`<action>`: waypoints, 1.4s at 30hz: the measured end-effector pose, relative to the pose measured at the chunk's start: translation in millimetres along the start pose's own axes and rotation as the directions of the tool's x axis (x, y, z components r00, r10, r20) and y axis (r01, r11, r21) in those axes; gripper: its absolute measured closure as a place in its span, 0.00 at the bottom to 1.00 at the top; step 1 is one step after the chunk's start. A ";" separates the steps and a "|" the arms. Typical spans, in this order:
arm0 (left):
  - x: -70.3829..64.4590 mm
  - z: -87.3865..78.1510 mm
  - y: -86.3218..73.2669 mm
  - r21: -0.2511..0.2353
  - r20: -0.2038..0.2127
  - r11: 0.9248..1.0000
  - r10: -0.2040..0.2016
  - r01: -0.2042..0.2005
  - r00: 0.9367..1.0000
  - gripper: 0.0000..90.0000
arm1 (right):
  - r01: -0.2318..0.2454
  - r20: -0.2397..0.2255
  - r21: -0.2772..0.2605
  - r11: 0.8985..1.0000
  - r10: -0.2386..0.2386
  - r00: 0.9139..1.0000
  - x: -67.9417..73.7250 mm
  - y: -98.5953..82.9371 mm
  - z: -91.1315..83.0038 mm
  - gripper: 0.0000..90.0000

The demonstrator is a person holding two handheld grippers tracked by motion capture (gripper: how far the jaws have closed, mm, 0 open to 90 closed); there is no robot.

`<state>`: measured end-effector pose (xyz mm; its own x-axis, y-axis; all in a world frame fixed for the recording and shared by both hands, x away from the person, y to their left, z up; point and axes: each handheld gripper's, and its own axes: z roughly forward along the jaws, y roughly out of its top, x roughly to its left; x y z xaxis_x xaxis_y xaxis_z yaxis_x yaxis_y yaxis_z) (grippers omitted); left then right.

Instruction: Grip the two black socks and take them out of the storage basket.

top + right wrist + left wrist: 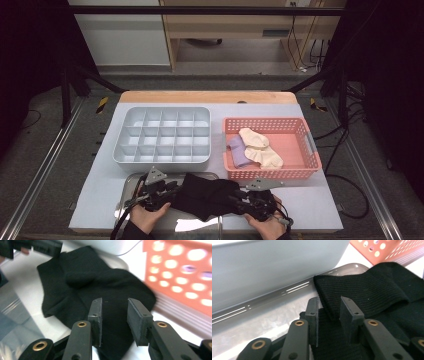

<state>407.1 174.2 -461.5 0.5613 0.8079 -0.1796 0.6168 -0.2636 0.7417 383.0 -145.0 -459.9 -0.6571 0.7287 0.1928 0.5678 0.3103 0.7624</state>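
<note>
A white table (100,200) is seen from the high view, carrying a grey compartment organizer (162,135) whose cells all appear bare, and a pink perforated basket (272,172) to its right. In the basket, cream socks (260,145) and a purple sock (237,150) are left lying. In front of the organizer a metal tray (127,187) is set, and across it a black sock (205,197) is spread, its right end reaching off the tray toward the basket. The work is judged to be at an early stage: nothing is sorted into the organizer, and the black sock is not yet folded. The left gripper (329,315) is held open with the ribbed cuff between its jaws, not clamped. The right gripper (115,315) is likewise parted over the sock's other end.
</note>
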 end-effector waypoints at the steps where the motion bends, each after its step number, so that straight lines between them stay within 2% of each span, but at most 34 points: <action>1: -0.7 1.6 -0.4 0.002 0.000 1.000 0.003 -0.003 1.000 0.77 | -0.008 0.009 -0.006 1.000 0.008 1.000 -2.4 -0.6 -2.7 0.72; 4: -3.4 6.7 -1.6 0.009 -0.003 1.000 0.016 -0.016 1.000 0.81 | -0.028 0.050 -0.026 0.999 0.029 0.998 -9.4 -3.0 -9.1 0.71; 7: -4.9 9.8 -2.9 0.020 -0.006 1.000 0.021 -0.021 1.000 0.84 | -0.073 0.084 -0.042 0.996 0.077 0.994 -18.6 -5.0 -11.4 0.71; 11: -5.3 12.2 -3.8 0.025 -0.012 0.999 0.025 -0.025 1.000 0.87 | -0.101 0.107 -0.025 0.995 0.103 0.989 -27.9 -7.0 0.2 0.70; 13: -5.2 12.8 -4.0 0.028 -0.011 0.999 0.026 -0.026 1.000 0.89 | -0.106 0.107 -0.008 0.994 0.107 0.988 -28.6 -7.4 8.4 0.72; 15: -4.7 13.0 -4.0 0.028 -0.008 0.999 0.022 -0.022 1.000 0.91 | -0.113 0.083 0.013 0.993 0.112 0.990 -28.0 -7.3 14.5 0.81; 19: -4.3 12.4 -3.8 0.026 -0.007 0.999 0.027 -0.027 1.000 0.95 | -0.106 0.069 0.029 0.994 0.104 0.992 -26.2 -6.8 16.2 0.99; 22: -4.8 10.2 -3.8 0.014 -0.005 0.999 0.036 -0.036 0.999 0.96 | -0.109 0.066 0.030 0.994 0.107 0.992 -26.5 -6.2 13.8 1.00; 24: -4.9 6.2 -2.8 -0.003 0.001 0.999 0.038 -0.038 0.999 0.96 | -0.111 0.070 0.012 0.994 0.109 0.992 -26.3 -4.8 10.0 1.00; 25: -4.9 3.2 -2.1 -0.018 0.005 0.999 0.037 -0.037 0.999 0.97 | -0.111 0.066 -0.015 0.994 0.112 0.992 -26.4 -3.2 5.9 1.00; 26: -5.0 0.6 -1.4 -0.031 0.008 0.999 0.037 -0.037 0.999 0.97 | -0.114 0.061 -0.026 0.993 0.115 0.991 -26.4 -2.7 5.1 0.99; 28: -5.0 -11.0 0.8 -0.074 0.026 0.997 0.035 -0.033 0.999 0.97 | -0.114 0.071 -0.054 0.992 0.117 0.991 -25.8 -1.6 5.6 0.85; 31: -5.5 -17.9 0.5 -0.085 0.034 0.996 0.038 -0.035 0.999 0.97 | -0.113 0.085 -0.049 0.992 0.117 0.990 -25.2 -1.2 12.8 0.72; 33: -5.5 -19.8 -1.2 -0.080 0.039 0.996 0.037 -0.033 0.999 0.97 | -0.102 0.100 -0.033 0.994 0.105 0.989 -25.2 -1.4 18.9 0.70; 34: -5.0 -19.5 -2.5 -0.071 0.040 0.997 0.039 -0.037 0.998 0.97 | -0.102 0.106 -0.017 0.995 0.103 0.989 -25.1 -1.8 21.9 0.71; 36: -4.7 -16.3 -5.3 -0.046 0.040 0.998 0.041 -0.039 0.998 0.97 | -0.105 0.106 0.012 0.994 0.103 0.989 -24.5 -2.8 25.5 0.80; 39: -5.4 -9.3 -8.5 -0.015 0.033 0.999 0.047 -0.046 0.998 0.96 | -0.095 0.087 0.015 0.995 0.093 0.992 -22.3 -2.9 25.4 0.95; 42: -6.2 -6.4 -9.9 -0.003 0.029 0.999 0.053 -0.053 0.998 0.96 | -0.096 0.090 0.025 0.995 0.094 0.992 -21.1 -1.7 22.5 0.98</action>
<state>393.9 175.1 -463.6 0.6085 0.7775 -0.1587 0.5850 -0.3043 0.7518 407.1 -147.1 -479.2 -0.5536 0.8066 0.2071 0.6408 0.2538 0.7245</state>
